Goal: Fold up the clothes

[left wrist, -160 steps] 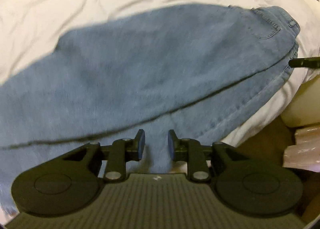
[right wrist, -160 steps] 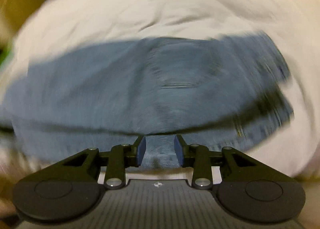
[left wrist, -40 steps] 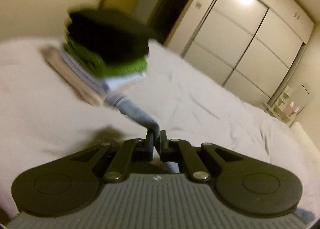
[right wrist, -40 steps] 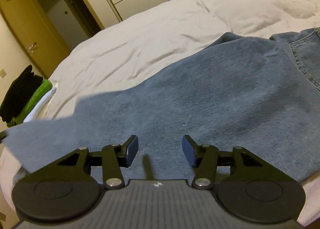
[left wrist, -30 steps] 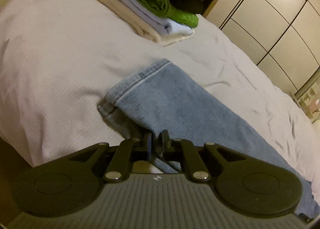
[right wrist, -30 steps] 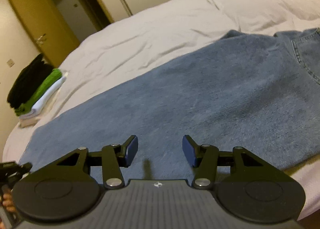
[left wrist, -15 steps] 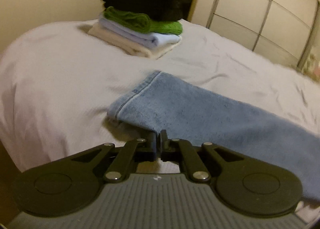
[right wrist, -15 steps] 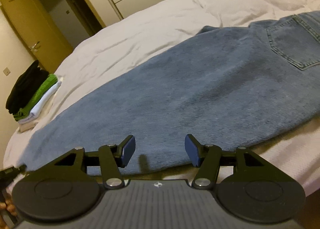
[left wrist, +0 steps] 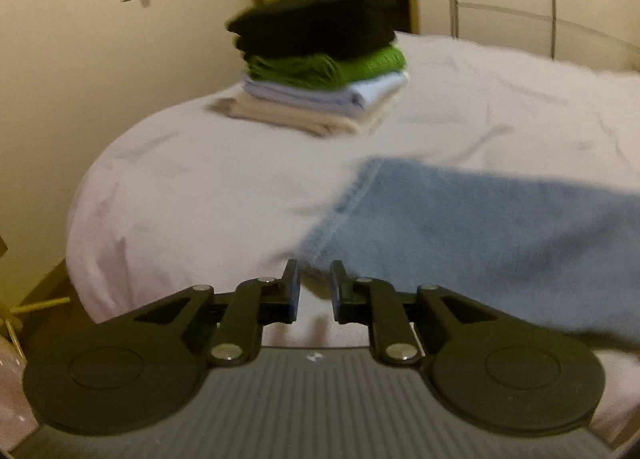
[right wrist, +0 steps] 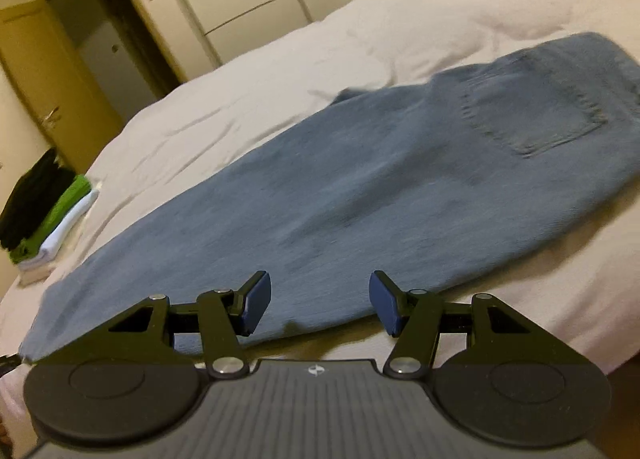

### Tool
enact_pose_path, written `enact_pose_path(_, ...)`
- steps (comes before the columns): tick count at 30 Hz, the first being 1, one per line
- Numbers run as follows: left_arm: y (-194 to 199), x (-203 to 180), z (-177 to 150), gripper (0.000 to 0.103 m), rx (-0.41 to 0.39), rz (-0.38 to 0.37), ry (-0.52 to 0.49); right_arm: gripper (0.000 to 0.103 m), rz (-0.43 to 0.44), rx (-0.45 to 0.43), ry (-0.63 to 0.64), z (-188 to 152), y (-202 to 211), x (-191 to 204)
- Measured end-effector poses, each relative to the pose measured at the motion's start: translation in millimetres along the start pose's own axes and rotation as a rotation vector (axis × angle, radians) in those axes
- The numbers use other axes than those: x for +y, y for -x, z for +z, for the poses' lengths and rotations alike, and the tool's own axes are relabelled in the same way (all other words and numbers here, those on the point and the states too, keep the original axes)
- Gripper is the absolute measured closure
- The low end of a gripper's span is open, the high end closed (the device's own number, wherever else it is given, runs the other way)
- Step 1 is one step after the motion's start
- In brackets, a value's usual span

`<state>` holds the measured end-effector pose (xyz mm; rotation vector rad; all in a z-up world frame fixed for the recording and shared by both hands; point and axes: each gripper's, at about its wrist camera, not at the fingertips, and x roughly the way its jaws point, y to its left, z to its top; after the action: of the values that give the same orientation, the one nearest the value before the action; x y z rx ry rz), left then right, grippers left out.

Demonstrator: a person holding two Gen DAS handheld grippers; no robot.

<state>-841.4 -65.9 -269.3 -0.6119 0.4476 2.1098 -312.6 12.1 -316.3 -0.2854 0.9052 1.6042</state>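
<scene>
Here, a white bed [right wrist: 360, 19] fills both wrist views, and the jeans [right wrist: 360, 187] laid lengthwise along its near edge serve as the landmark. Furthest left of the jeans, beyond their hem, a stack of folded clothes [left wrist: 320, 71] sits near the bed's corner: black on top, then green, pale blue and cream. Next comes the hem end [left wrist: 348, 211] of the jeans, lying flat on the sheet. The left gripper [left wrist: 314, 291] hovers just at the near corner of that hem, its jaws a little apart and holding nothing. Moving right along the denim, the legs appear laid one over the other in a single long strip, smooth and without big wrinkles. The right gripper [right wrist: 318, 303] hangs at the near edge of the jeans around mid-leg, its blue-padded jaws spread wide and empty. Furthest right lies the waist end, with a back pocket [right wrist: 532, 115] facing up.

The jeans look halved lengthwise but not yet shortened end to end, so in my judgement a crosswise fold remains. The risks: pinching only the top layer at the hem would let the lower leg trail and skew the fold; dragging heavy denim could rumple the sheet beneath; and because the strip lies close to the bed's edge, a careless pull could slide it off.
</scene>
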Motion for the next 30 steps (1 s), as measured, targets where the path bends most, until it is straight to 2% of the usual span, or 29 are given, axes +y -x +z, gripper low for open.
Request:
enact_pose_path(2, 15, -13, 7, 0.091, -0.018, -0.099, -0.020, 0.045, -0.015, -0.016, -0.014, 2, 3, -11)
enact_pose_path(4, 24, -46, 11, 0.091, -0.006, -0.231, -0.062, 0.045, -0.030, -0.032, -0.029, 5, 7, -23)
enact_pose_path(6, 33, -84, 12, 0.090, 0.038, -0.393, -0.117, 0.045, -0.045, -0.048, -0.043, 7, 10, -34)
enact_pose_path(8, 41, -133, 10, 0.089, 0.084, -0.525, -0.216, 0.045, -0.061, -0.064, -0.057, 10, 13, -46)
enact_pose_path(10, 46, -183, 7, 0.089, 0.128, -0.623, -0.314, 0.045, -0.076, -0.080, -0.072, 12, 16, -57)
enact_pose_path(14, 58, -263, -2, 0.087, 0.151, -0.785, -0.444, 0.045, -0.114, -0.110, -0.055, 21, 19, -78)
enact_pose_path(16, 57, -299, -8, 0.084, 0.167, -0.818, -0.520, 0.045, -0.145, -0.106, -0.007, 28, 13, -87)
enact_pose_path(19, 52, -334, -10, 0.084, 0.206, -0.857, -0.590, 0.049, -0.197, -0.004, 0.054, 35, -6, -106)
enact_pose_path(22, 45, -356, 3, 0.084, 0.211, -0.889, -0.627, 0.048, -0.112, 0.014, 0.045, 52, -3, -122)
enact_pose_path(26, 36, -392, 20, 0.085, 0.214, -0.926, -0.697, 0.045, -0.118, 0.021, 0.055, 85, -1, -145)
enact_pose_path(30, 33, -431, 32, 0.085, 0.195, -0.970, -0.764, 0.045, -0.129, 0.111, 0.075, 116, -14, -167)
